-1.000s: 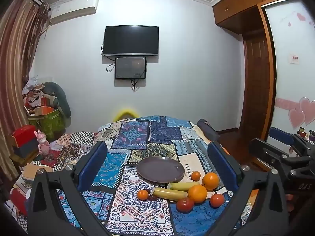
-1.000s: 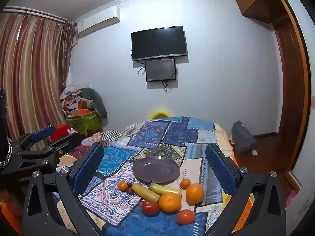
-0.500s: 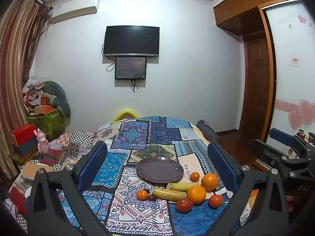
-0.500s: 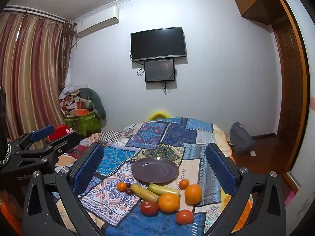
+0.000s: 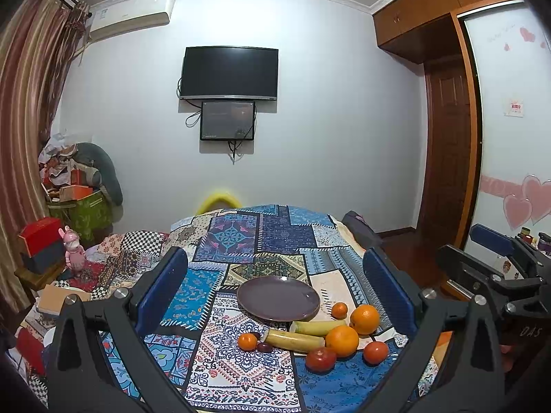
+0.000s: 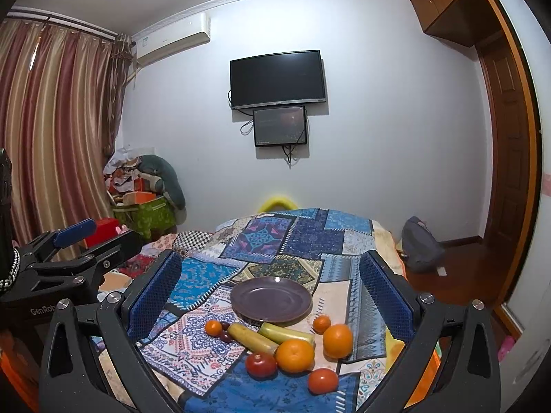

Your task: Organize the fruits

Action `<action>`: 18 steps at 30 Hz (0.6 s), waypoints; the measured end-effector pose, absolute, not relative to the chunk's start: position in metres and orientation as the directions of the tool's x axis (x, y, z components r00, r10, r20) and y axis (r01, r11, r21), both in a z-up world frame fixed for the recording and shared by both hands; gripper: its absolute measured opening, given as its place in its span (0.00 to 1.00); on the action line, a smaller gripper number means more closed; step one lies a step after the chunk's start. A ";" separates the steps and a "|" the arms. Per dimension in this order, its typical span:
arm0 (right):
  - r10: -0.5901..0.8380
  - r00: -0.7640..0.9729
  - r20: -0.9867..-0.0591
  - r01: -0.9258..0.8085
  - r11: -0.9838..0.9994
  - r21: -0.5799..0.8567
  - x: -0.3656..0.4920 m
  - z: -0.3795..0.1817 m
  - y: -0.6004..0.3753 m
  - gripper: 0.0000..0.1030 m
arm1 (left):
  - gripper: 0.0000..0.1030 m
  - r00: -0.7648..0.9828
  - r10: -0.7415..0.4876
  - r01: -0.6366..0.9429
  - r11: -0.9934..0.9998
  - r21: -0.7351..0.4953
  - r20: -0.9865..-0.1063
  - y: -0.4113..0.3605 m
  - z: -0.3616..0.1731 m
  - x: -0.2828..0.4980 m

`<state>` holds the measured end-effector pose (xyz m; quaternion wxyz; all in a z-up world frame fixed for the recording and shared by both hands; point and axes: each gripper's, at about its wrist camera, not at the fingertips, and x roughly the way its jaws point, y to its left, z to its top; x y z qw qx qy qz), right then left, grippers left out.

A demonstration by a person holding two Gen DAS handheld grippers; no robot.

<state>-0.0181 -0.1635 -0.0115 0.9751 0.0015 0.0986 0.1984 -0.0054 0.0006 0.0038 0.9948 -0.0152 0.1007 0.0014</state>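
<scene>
Both claws, your left gripper (image 5: 275, 296) and right gripper (image 6: 272, 292), gape wide and empty above the patchwork cloth (image 6: 261, 237). Round oranges (image 6: 294, 355) beside the bare purple plate (image 6: 270, 298) look firm but prone to roll, so pinch across the middle. Small dark fruits (image 6: 225, 335) by the yellow-green stalks (image 6: 253, 337) are too small to identify.

Side-by-side views toward plate (image 5: 278, 297)
</scene>
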 end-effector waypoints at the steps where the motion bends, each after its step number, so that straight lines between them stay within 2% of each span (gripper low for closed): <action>1: 0.387 0.902 -0.192 -0.386 0.921 0.042 -0.018 -0.011 -0.164 1.00 | 1.00 0.980 0.000 -0.006 1.000 -0.030 -0.199 0.000 0.004 -0.006; 18: 0.384 0.905 -0.185 -0.384 0.923 0.040 -0.020 -0.010 -0.164 1.00 | 1.00 0.980 -0.002 -0.005 0.999 -0.033 -0.197 -0.002 0.003 -0.007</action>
